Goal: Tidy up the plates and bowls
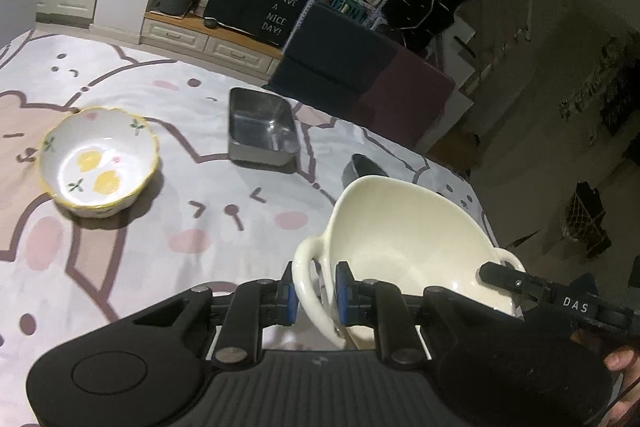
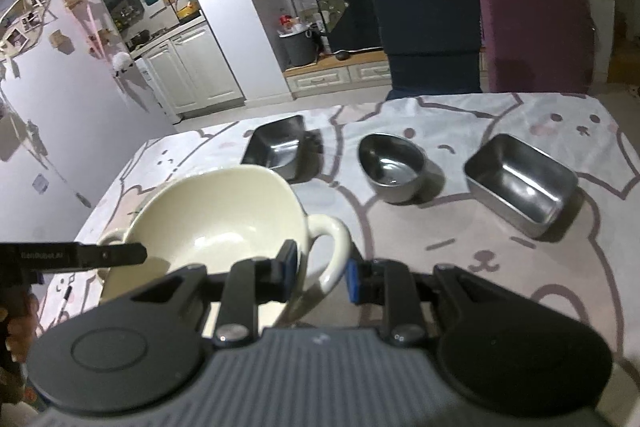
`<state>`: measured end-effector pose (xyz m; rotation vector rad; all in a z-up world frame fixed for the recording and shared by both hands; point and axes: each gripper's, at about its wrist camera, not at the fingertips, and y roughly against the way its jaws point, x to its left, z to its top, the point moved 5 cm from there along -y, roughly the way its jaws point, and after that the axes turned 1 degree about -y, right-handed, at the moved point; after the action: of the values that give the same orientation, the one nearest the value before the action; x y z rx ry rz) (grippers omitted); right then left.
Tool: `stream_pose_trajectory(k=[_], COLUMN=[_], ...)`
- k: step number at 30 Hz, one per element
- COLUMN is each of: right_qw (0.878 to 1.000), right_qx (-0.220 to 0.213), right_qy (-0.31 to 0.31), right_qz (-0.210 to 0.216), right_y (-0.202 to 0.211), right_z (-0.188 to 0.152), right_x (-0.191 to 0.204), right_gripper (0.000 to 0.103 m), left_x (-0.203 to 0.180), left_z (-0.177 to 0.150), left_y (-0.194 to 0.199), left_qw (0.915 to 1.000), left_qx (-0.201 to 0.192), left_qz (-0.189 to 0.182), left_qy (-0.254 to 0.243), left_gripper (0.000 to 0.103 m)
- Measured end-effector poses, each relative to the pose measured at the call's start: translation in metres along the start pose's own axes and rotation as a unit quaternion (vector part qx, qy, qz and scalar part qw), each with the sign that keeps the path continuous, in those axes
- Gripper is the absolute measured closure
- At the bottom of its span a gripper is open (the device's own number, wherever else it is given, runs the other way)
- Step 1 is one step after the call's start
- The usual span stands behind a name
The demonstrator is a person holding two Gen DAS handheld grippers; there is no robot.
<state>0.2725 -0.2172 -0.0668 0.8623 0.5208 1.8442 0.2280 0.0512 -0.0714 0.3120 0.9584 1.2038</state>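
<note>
Cream-glazed and two-handled, the ceramic bowl (image 1: 404, 247) is carried tilted above the desk (image 1: 200, 227), with one of the tongs on each loop handle. The left tongs (image 1: 313, 293) are nearly closed, their blue pads (image 1: 286, 297) pressed on either side of the bowl's left handle (image 1: 306, 279). The right tongs (image 2: 322, 273) are also narrowly set around the bowl's right handle (image 2: 334, 247); the handle sits between the pads, though in the right wrist view the contact on the outer pad is hard to make out. In the left wrist view one finger of the right tongs reaches the far handle, and a hand (image 1: 624, 379) shows at the lower right edge.

All other dishes rest on the desk's cartoon-bear cloth (image 2: 500, 267). Left of the cream bowl, well apart from it, stands a scalloped lemon-print bowl (image 1: 100, 161) with a yellow rim. Beyond the cream bowl sits a rectangular steel container (image 1: 262, 127), upright and open. To the right of the cream bowl, as the right wrist view has it, are a round steel bowl (image 2: 394, 167) and, farther right still, a second rectangular steel container (image 2: 520, 183). Behind the desk, past the cream bowl, stand a dark blue chair (image 2: 432, 39) and a purple chair (image 2: 536, 39) side by side.
</note>
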Motion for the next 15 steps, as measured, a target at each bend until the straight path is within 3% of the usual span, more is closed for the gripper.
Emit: stream_pose_trajectory(k=[15], right_qw=[0.999], right_qx=[0.029], right_qy=[0.046], right_qz=[-0.002], right_y=[-0.014], right_z=[-0.025], right_x=[0.041], right_gripper=[0.075], left_x=[0.05], left_z=[-0.03], left_y=[-0.01], left_qw=[0.9988], left_qx=[0.048], left_qz=[0.009], left_qy=[-0.001], left_gripper=[0.079])
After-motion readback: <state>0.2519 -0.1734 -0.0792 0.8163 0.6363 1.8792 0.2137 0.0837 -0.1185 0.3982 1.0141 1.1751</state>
